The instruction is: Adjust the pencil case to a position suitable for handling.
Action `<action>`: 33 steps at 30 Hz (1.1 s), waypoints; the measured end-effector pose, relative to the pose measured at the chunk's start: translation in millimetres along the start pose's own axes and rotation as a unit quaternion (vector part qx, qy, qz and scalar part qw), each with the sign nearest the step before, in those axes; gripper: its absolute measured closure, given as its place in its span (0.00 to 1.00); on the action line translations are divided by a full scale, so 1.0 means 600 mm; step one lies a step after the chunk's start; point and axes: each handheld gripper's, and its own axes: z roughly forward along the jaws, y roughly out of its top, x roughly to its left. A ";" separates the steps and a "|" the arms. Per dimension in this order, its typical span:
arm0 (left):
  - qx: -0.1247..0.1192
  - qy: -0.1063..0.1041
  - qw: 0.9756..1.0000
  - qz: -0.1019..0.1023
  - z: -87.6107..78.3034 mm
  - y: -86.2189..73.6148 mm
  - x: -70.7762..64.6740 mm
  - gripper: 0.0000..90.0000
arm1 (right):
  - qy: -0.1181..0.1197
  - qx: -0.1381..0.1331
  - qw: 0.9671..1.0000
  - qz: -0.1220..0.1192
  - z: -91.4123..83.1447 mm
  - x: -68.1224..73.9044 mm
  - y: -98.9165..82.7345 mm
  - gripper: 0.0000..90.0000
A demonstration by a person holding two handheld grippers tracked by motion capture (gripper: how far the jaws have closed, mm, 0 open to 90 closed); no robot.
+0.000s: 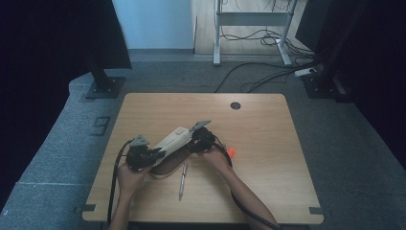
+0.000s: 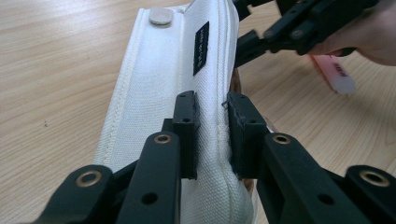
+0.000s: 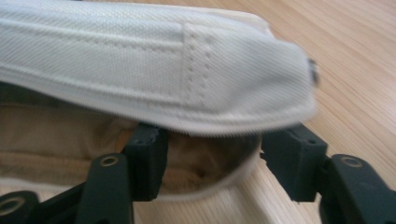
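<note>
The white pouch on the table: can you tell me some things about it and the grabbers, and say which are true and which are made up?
1. The left gripper pinches the edge of the pouch. True.
2. The pouch is zipped shut. False: it gapes open, and its tan lining shows in the right gripper view.
3. The right gripper squeezes the pouch tight. False: its jaws stand apart at the pouch's open end and clamp nothing.
4. A pen lies on the table in front of the pouch. True.
5. The pink marker is inside the pouch. False: it lies on the table beside it.
</note>
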 end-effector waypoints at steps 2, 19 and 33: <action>-0.001 -0.001 1.000 0.000 0.000 0.000 0.001 0.83 | -0.004 0.000 1.000 0.000 -0.008 -0.004 -0.009 0.37; 0.000 0.000 1.000 0.001 0.000 0.000 0.000 0.83 | -0.040 -0.009 0.999 0.033 -0.066 -0.020 -0.039 0.14; 0.001 0.000 1.000 0.004 0.000 0.000 0.001 0.83 | -0.058 -0.012 0.997 0.038 -0.103 -0.022 -0.064 0.12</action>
